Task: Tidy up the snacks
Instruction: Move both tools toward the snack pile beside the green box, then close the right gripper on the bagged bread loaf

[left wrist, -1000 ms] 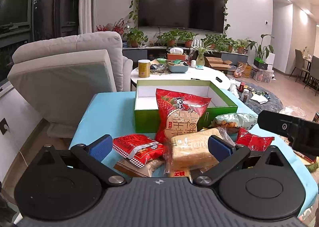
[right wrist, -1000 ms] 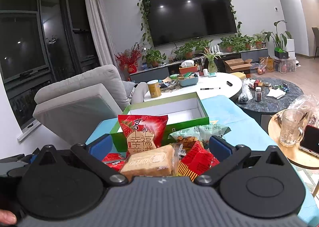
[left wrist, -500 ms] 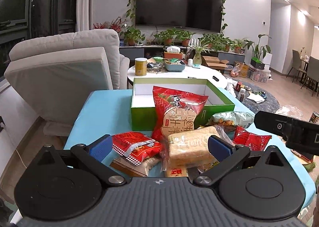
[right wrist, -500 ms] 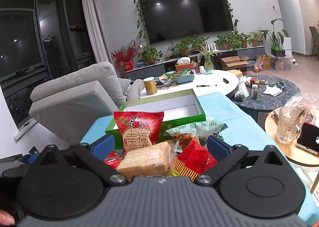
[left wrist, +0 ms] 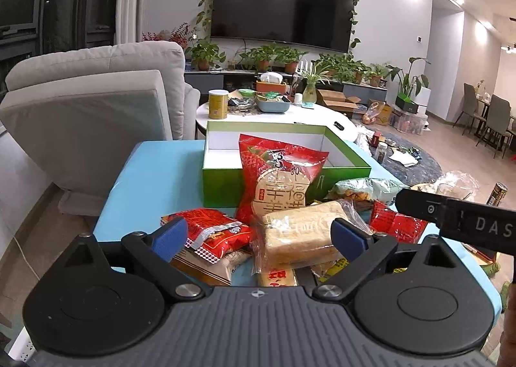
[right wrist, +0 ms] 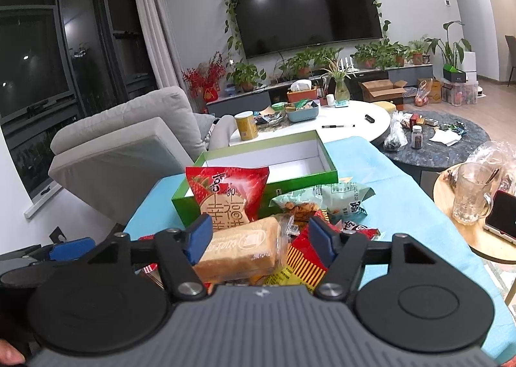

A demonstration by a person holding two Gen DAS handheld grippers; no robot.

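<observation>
Flanking the bread packet (right wrist: 240, 249) — right tongs (right wrist: 259, 238) half-apart, left tongs (left wrist: 259, 236) wide apart

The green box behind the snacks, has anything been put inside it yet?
No. In the right wrist view the green box shows only its bare white floor, while the snack packets lie in front of it.

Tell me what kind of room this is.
Looks like a home living room: a wall-mounted TV with potted plants beneath it, a grey recliner, and a white coffee table. The snacks sit on a blue-covered table beside an open green box.
</observation>
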